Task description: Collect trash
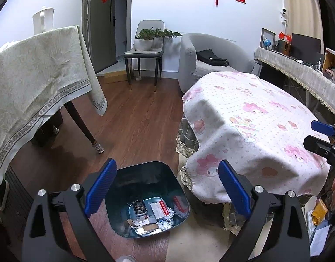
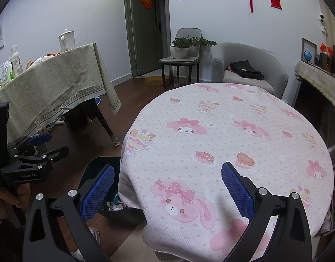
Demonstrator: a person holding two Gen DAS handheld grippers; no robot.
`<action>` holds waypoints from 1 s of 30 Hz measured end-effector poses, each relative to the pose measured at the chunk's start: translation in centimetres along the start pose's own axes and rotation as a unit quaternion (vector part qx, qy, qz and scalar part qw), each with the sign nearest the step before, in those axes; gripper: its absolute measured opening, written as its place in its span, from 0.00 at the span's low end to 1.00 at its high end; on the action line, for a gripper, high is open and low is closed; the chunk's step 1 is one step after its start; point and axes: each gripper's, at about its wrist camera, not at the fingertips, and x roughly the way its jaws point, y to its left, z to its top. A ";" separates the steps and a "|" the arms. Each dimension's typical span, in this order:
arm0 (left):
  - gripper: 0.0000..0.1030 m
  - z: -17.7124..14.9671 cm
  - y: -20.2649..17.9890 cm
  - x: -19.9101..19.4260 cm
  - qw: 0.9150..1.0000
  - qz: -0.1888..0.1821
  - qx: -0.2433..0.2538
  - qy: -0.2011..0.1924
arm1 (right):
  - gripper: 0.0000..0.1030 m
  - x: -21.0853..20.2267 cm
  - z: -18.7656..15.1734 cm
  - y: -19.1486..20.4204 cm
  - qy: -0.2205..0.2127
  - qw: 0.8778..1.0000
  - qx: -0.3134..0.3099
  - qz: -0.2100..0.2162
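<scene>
From the left wrist view, the left claw (image 1: 165, 187) hangs with its blue pads spread wide apart and nothing between them. Directly below the gap sits the dark bin (image 1: 180, 187) on the wooden floor (image 1: 134, 118), just beside the low round counter (image 1: 254, 131) draped in a pink cartoon cloth. The trash (image 1: 150, 216) lies at the bottom of the bin: crumpled foil, a red-and-white wrapper, a dark packet and a few flat pieces of card or paper. At the right edge of this view the right claw (image 1: 315, 135) reaches in over the counter's cloth; its fingers look parted. A taller counter with a pale green cloth (image 1: 36, 76) stands to the left, a white kettle (image 1: 43, 20) on it. Against the far wall are a grey chair carrying potted plants (image 1: 150, 37) and a grey armchair (image 1: 202, 59) with a black bag on the seat.

From the right wrist view, the right claw (image 2: 167, 187) is held above the near edge of the pink counter (image 2: 233, 126), pads wide apart and gripping nothing. The left claw (image 2: 45, 146) shows at the left, held in a hand (image 2: 12, 198), its fingers parted. The bin (image 2: 95, 170) peeks out beside the cloth's edge, mostly hidden behind the left blue pad; only a scrap of its contents shows.
</scene>
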 end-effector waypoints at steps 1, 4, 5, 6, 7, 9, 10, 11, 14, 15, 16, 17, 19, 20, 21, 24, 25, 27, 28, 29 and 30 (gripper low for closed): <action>0.93 0.0 0.0 0.1 1.000 0.001 0.000 0.001 | 0.97 0.0 0.0 0.0 0.000 1.000 0.000 0.000; 0.93 0.1 0.1 0.1 1.000 0.002 -0.001 0.001 | 0.97 0.0 0.0 0.0 0.000 1.000 -0.001 0.000; 0.93 0.0 0.1 0.1 1.000 0.002 -0.001 0.000 | 0.97 0.0 0.0 0.0 0.000 1.000 -0.001 0.000; 0.93 0.0 0.2 0.1 1.000 0.003 -0.001 0.000 | 0.97 0.0 0.0 0.0 0.001 1.000 -0.001 0.001; 0.93 0.0 0.2 0.1 1.000 0.003 -0.001 0.000 | 0.97 0.0 0.0 0.0 0.000 1.000 -0.001 0.001; 0.93 0.0 0.2 0.2 1.000 0.004 -0.001 0.000 | 0.97 0.1 -0.1 0.0 0.001 1.000 0.000 0.001; 0.93 0.0 0.2 0.2 1.000 0.004 0.000 0.000 | 0.97 0.1 -0.1 0.0 0.001 1.000 0.000 0.001; 0.93 0.0 0.2 0.2 1.000 0.005 0.001 0.000 | 0.97 0.1 -0.1 0.0 0.001 1.000 0.000 0.000; 0.93 0.0 0.2 0.2 1.000 0.006 0.000 0.000 | 0.97 0.1 -0.1 -0.1 0.001 1.000 0.002 0.001; 0.93 -0.1 0.2 0.2 1.000 0.007 0.001 0.000 | 0.97 0.1 -0.1 -0.1 0.001 1.000 0.004 0.001; 0.93 -0.1 0.2 0.2 1.000 0.006 0.000 0.000 | 0.97 0.1 -0.2 -0.1 0.001 1.000 0.005 0.001; 0.93 -0.1 0.2 0.2 1.000 0.006 0.000 0.000 | 0.97 0.1 -0.2 -0.2 0.001 1.000 0.005 0.001; 0.93 -0.1 0.2 0.2 1.000 0.006 -0.001 0.000 | 0.97 0.1 -0.2 -0.2 0.001 1.000 0.004 0.001; 0.93 -0.1 0.2 0.2 1.000 0.004 -0.002 0.001 | 0.97 0.1 -0.2 -0.2 0.001 1.000 0.004 0.001; 0.93 -0.1 0.2 0.1 1.000 0.003 -0.002 0.000 | 0.97 0.1 -0.2 -0.2 0.001 1.000 0.005 0.002; 0.93 -0.1 0.0 0.0 1.000 0.006 0.000 -0.003 | 0.97 0.1 -0.2 -0.2 0.000 1.000 0.005 0.002; 0.93 0.0 0.1 0.0 1.000 0.006 0.000 -0.002 | 0.97 0.2 -0.2 -0.2 0.000 1.000 0.005 0.002; 0.93 0.0 0.0 0.0 1.000 0.006 -0.001 -0.001 | 0.97 0.1 -0.2 -0.2 0.001 1.000 0.005 0.002; 0.93 0.0 0.0 -0.1 1.000 0.007 0.001 -0.001 | 0.97 0.1 -0.2 -0.2 0.001 1.000 0.005 0.003; 0.93 0.0 0.0 -0.1 1.000 0.008 0.002 -0.002 | 0.97 0.2 -0.2 -0.2 0.001 1.000 0.005 0.003; 0.93 -0.1 -0.1 -0.1 1.000 0.008 0.002 -0.002 | 0.97 0.2 -0.2 -0.2 0.002 1.000 0.005 0.003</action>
